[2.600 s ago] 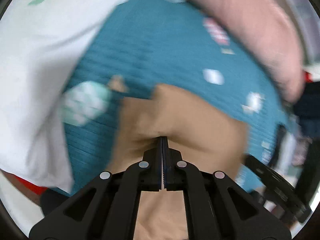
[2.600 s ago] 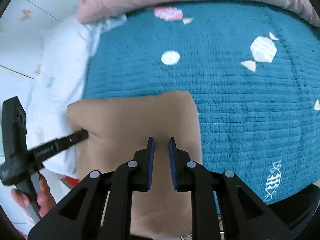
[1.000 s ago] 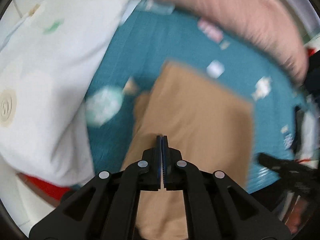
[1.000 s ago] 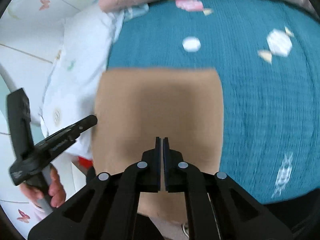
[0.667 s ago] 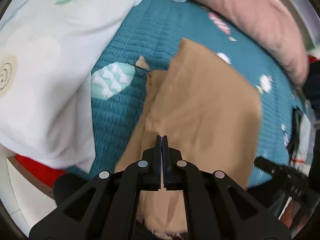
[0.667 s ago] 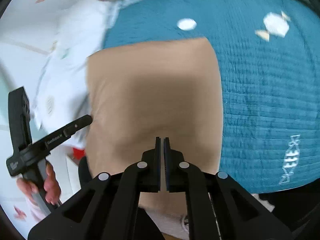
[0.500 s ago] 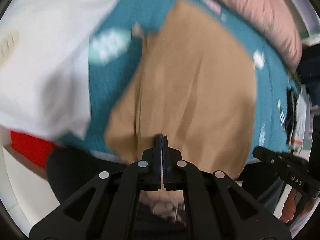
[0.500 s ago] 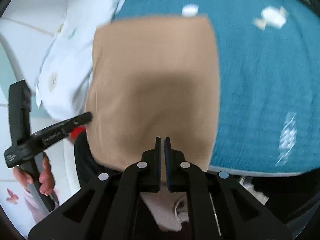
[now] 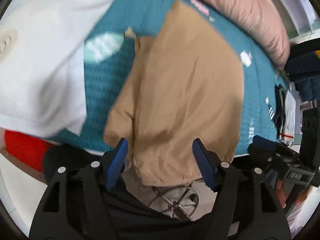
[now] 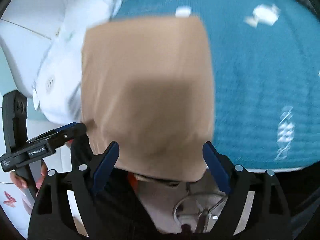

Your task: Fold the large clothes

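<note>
Tan folded garment (image 10: 148,84) overhangs the bed's (image 10: 260,84) lower edge; teal blanket lies bare at right. Both grippers' (image 9: 160,160) (image 10: 160,164) jaws have just opened, garment's hem between them, unpressed.

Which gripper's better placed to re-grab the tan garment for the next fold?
Probably left: the tan garment lies ragged by the left gripper, its side layer sticking out. The right gripper faces a straight edge. Both have just opened, pads clear.

Two wrist fisheyes, steeply downward, close above the same, somewhat blurred tan garment (image 9: 180,92) on the bed.
</note>
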`<state>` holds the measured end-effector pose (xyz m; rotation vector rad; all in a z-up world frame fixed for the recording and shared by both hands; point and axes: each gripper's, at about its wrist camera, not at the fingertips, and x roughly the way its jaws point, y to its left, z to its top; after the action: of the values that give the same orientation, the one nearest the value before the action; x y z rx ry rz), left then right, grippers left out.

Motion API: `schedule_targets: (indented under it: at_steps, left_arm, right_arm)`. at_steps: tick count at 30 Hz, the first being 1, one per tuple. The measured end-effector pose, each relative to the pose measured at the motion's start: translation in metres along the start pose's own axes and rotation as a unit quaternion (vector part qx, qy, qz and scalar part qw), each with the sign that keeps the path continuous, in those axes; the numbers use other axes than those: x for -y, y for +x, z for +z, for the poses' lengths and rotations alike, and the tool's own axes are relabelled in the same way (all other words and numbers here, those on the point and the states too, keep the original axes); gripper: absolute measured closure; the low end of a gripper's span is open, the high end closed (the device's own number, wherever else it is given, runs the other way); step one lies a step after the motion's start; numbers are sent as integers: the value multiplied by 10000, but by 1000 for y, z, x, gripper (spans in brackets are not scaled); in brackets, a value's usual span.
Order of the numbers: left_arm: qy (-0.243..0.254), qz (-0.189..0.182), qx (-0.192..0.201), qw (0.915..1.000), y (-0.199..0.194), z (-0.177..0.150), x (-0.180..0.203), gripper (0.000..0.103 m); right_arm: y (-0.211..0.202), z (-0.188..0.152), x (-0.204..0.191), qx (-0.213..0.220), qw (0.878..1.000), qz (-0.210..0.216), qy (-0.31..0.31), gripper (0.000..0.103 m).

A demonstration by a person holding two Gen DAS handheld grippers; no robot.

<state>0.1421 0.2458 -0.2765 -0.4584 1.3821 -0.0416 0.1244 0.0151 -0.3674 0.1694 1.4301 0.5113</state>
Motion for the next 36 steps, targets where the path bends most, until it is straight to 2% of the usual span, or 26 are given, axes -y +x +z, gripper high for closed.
schedule_targets:
  at_steps: [3,7,10,14,15,16,19,21,24,26,29,30,32,34,35,36]
  left_arm:
    - [-231,-147,46,9996,-3,16,-16,24]
    - [-591,-295,-58,9978,18,40,-41,24]
    - [-808,-896,-366,9920,54,52,-67,24]
    - [-851,-1620,-625,9811,83,63,-76,24]
    - [-858,-1763,-665,9783,87,65,-78,23]
    - [-896,-1943,-737,9741,95,67,-81,17]
    - [-922,-2151,-914,9679,113,70,-86,9]
    - [-832,-2345,-897,9644,118,73,-88,7]
    - [-915,-2595,-810,9580,122,74,-94,7]
    - [-847,-2657,-619,9583,120,72,-92,8]
    - [-617,-2533,-396,9646,115,65,-86,13]
    - [-664,-2535,-369,9643,114,64,-87,19]
    - [-792,-2623,-373,9610,111,62,-90,30]
    - [-858,-2686,-389,9586,105,58,-93,40]
    - [-847,-2675,-379,9591,102,56,-93,41]
    - [-841,-2657,-385,9596,100,55,-91,48]
  right_arm:
    - [-10,13,15,111,9998,14,141,12]
    - [-4,28,45,64,9982,-134,581,10]
    - [5,34,57,-36,9965,-134,819,10]
    - [24,50,58,-220,9951,-56,962,10]
    - [30,55,59,-273,9948,-17,984,10]
    - [36,57,57,-324,9944,62,1001,10]
    - [56,66,48,-413,9936,106,1044,8]
    - [67,68,47,-459,9928,153,1092,8]
    - [82,74,56,-511,9888,549,1292,8]
    - [90,76,61,-479,9857,772,1416,7]
    - [107,75,68,-389,9781,1239,1624,6]
    - [112,73,68,-354,9748,1357,1734,6]
    - [108,71,64,-242,9759,1322,1720,10]
    - [97,69,57,-164,9768,1373,1635,31]
    - [94,71,54,-159,9770,1399,1599,34]
    - [90,71,52,-153,9778,1406,1548,42]
